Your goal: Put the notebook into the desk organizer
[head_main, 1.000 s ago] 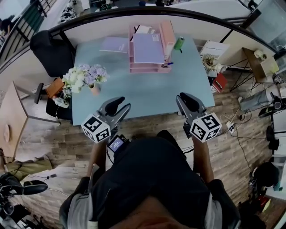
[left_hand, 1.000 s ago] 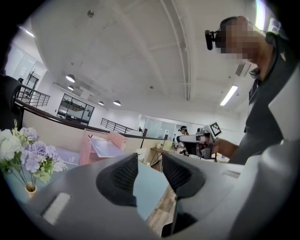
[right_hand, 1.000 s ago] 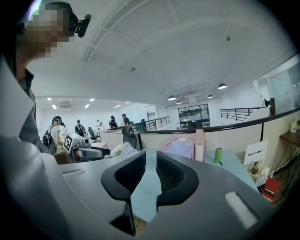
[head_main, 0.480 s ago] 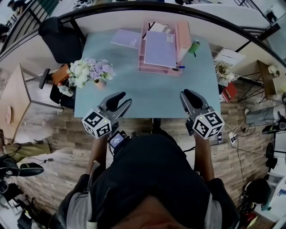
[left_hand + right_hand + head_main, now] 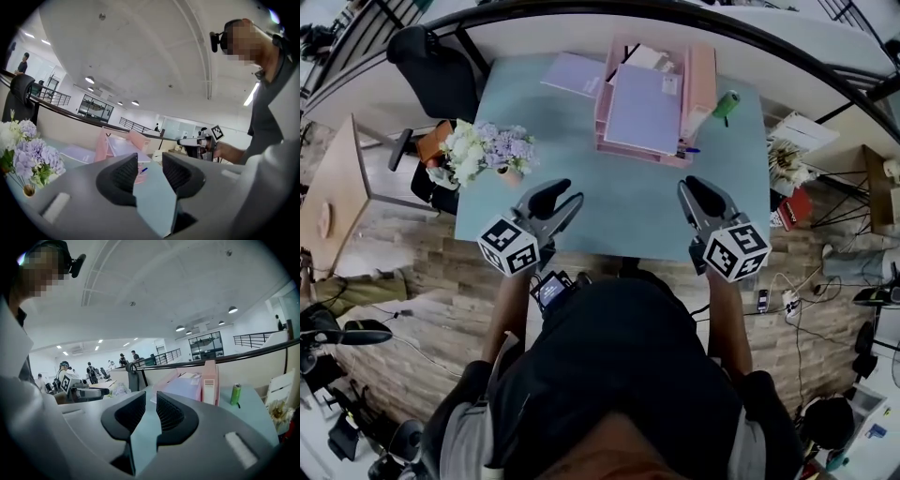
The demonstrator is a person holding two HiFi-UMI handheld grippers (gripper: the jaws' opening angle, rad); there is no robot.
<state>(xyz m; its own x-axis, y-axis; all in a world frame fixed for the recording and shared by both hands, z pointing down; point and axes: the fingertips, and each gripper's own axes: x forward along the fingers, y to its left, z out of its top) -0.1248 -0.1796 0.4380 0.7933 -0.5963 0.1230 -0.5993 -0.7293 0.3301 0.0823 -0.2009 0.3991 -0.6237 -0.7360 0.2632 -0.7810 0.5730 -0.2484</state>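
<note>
Both grippers hover over the near edge of the bench [image 5: 628,202], neither one holding anything. The left gripper [image 5: 560,197] has its fingers a little apart, with only bench surface showing in the gap. The right gripper [image 5: 695,193] has its fingers nearly together with a thin slit between them, also empty.

The notebook [image 5: 572,73] lies flat at the far left, just beside the desk organizer [image 5: 704,82] and not in it. We judge the task as not started. A second lavender book [image 5: 643,108] already sits on the organizer's top tray.

Risks as we see them:
- The notebook is thin and flat on the bench, so the fingers may skid on the cover and shove it toward the far edge instead of lifting it.
- The flowers [image 5: 486,148] stand between the left gripper and the notebook, and a straight reach could clip them and tip them.
- The top tray is occupied, so feeding the notebook in may jam it against the other book.
- The organizer looks light, and a hard push could slide it into the pen [image 5: 687,150] or the green can [image 5: 727,102].
</note>
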